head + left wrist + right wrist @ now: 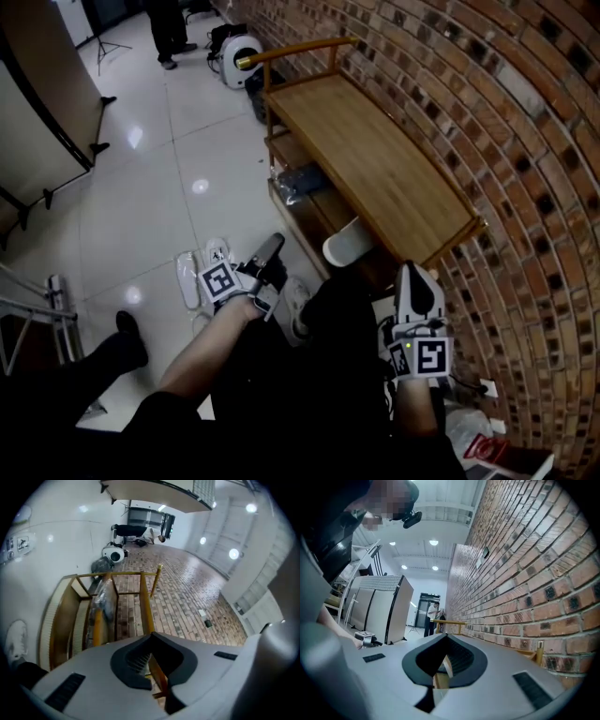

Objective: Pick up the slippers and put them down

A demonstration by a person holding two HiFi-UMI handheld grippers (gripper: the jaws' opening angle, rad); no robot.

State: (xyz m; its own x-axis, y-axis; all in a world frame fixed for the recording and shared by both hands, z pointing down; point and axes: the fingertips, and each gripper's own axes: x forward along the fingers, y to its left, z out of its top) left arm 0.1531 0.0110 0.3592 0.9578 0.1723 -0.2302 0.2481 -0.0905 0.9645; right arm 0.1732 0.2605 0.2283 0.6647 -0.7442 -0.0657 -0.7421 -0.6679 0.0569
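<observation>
Left claw (271, 253) near centre, jaws pressed together on nothing, its tip just right of the white slippers (189, 279). The slippers lie side by side on the tiled floor (159, 187), near the front of the wooden shoe rack (375, 159). Right claw (413, 277) near right, beside the brick wall (525, 131), jaws likewise closed and empty, level with the rack's near end.
</observation>
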